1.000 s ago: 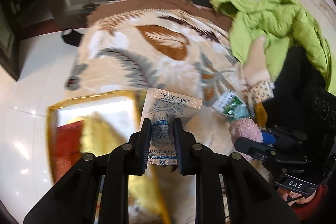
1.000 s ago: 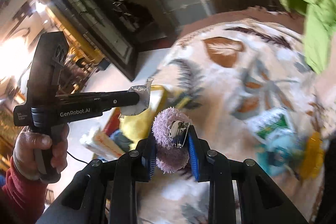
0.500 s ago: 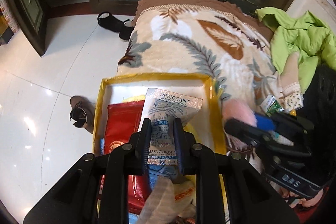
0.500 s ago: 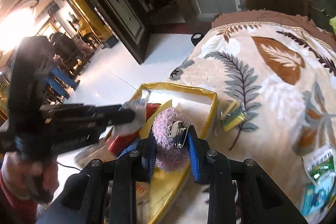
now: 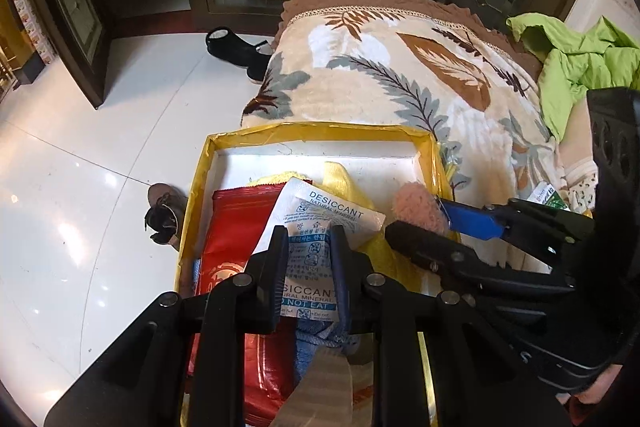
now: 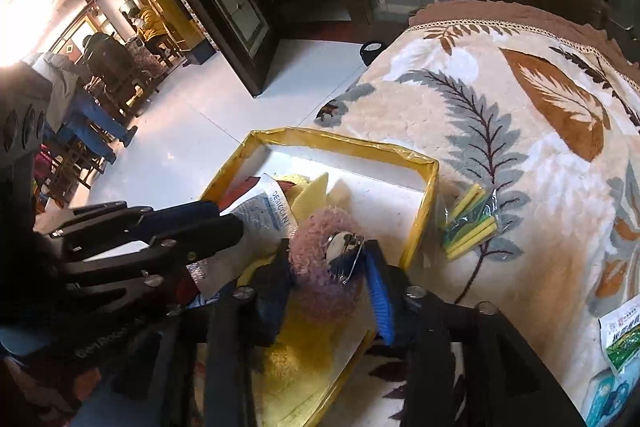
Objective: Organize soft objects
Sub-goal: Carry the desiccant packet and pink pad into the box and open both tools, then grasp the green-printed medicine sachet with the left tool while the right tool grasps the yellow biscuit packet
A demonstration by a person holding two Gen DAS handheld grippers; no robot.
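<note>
desiccant packet (image 5: 316,247) pinched in left fingers (image 5: 280,247), pink fluffy clip (image 6: 324,267) in right fingers (image 6: 380,291), both over yellow box (image 5: 320,131).

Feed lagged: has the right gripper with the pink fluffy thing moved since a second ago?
Yes. The right gripper carried the pink fluffy clip from above the blanket to above the yellow-edged box.

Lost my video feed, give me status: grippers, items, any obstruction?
Left hand-held gripper shut on desiccant packet. Right hand-held gripper shut on pink fuzzy hair clip. Both over yellow-rimmed box. Nothing blocking.
</note>
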